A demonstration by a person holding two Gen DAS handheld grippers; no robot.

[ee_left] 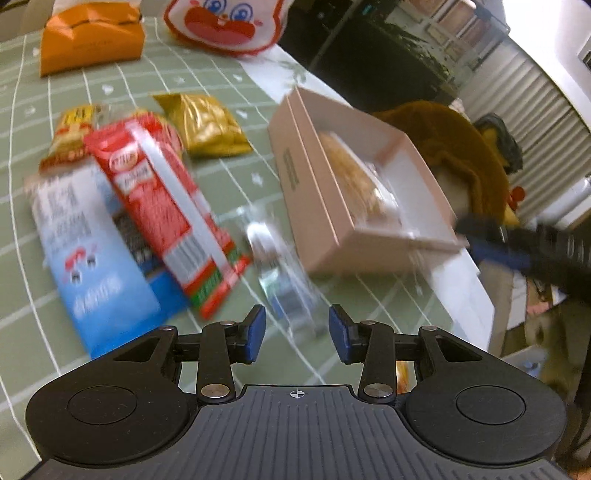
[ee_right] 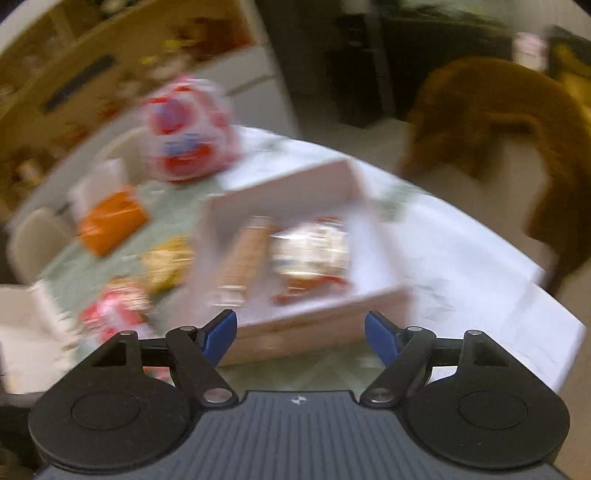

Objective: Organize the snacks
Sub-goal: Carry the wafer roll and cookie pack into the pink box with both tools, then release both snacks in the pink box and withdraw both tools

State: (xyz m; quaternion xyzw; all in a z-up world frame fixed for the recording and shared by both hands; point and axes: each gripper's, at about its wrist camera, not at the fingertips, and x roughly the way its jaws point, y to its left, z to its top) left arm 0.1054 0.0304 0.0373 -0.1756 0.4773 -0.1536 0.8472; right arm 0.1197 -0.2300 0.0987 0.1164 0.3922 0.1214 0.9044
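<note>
An open pink cardboard box (ee_left: 317, 206) stands on the green checked tablecloth (ee_left: 229, 85), with a wafer pack (ee_left: 354, 173) inside. My left gripper (ee_left: 297, 330) is open and empty above a clear-wrapped packet (ee_left: 284, 273) lying just left of the box. Further left lie a red packet (ee_left: 166, 214), a blue-and-white packet (ee_left: 92, 266) and a gold packet (ee_left: 207, 125). My right gripper (ee_right: 300, 338) is open and empty just before the box (ee_right: 306, 325); inside the box show a wafer pack (ee_right: 245, 254) and a red-and-white packet (ee_right: 314, 258). The right wrist view is blurred.
An orange bag (ee_left: 92, 40) and a white bag with a red cartoon face (ee_left: 225, 22) stand at the far side of the table. A brown plush-covered chair (ee_left: 465, 147) stands past the table's right edge. The other gripper (ee_left: 517, 243) reaches in by the box's near right corner.
</note>
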